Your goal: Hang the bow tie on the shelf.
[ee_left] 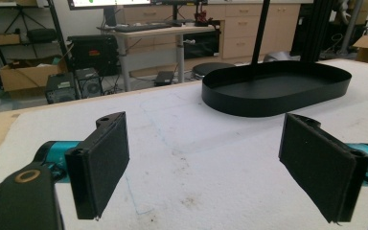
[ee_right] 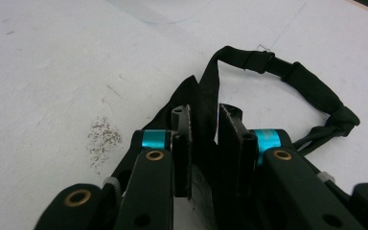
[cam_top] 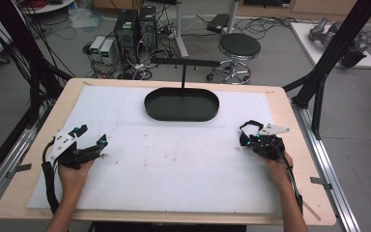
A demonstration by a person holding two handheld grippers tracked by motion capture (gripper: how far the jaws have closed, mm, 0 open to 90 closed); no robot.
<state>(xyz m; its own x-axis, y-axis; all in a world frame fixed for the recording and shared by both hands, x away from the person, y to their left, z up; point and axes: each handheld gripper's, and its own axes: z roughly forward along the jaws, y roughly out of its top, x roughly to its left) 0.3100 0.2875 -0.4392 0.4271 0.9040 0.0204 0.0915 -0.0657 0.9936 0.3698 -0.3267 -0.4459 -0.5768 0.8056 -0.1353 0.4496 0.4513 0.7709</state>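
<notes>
We're holding the left gripper [cam_top: 92, 143] low over the white mat [cam_top: 174, 164] at its left side, jaws spread wide and gripping nothing, pads [ee_left: 103, 163] facing each other across bare mat. Over on the right, we're pinching a black strap [ee_right: 268, 64] in the right gripper [ee_right: 205, 143], jaws nearly closed on the flat webbing, the rest of it looping out onto the mat just ahead. It's looking soft, limp and light, so it's likely going to sag and twist wherever we aren't holding it; the flat stretch near the thicker wrapped section seems the surest place to grab. Beyond, the black oval tray [cam_top: 182, 114] with its hanging stand [cam_top: 183, 62] is sitting at the far middle, well apart from both grippers. We're struggling to make out the strap's hidden end between the jaws, or what it belongs to.
</notes>
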